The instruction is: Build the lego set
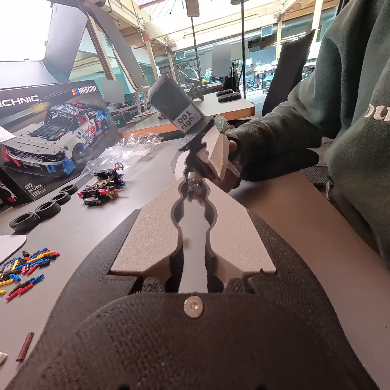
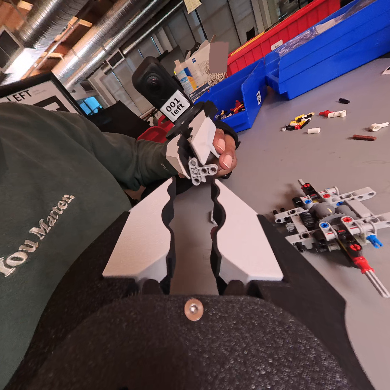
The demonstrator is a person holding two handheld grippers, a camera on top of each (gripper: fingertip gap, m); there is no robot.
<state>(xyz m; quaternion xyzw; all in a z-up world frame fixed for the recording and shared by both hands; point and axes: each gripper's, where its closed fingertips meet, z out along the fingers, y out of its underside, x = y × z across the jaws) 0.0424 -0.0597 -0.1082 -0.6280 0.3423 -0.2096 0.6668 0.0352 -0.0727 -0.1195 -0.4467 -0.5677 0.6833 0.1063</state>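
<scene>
**Fingers clamp a grey beam**

Left gripper [image 1: 194,185] fingers [image 1: 168,211] pinch a grey T-shaped holed beam [image 2: 200,171]. Right gripper [image 2: 193,181] stands parted, bare, just short of that beam. Beyond, a part-built model [image 2: 331,221] rests on the table [image 2: 274,164]; blue bins [image 2: 316,63] behind.

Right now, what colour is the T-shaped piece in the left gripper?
Light grey T-piece, clearest in the right wrist view.

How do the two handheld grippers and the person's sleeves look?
Each gripper, left and right, has pale, wedge-shaped plastic fingers with wavy black pads, a textured black body, a silver screw and a black camera bearing a white label. The sleeves are dark green.
</scene>
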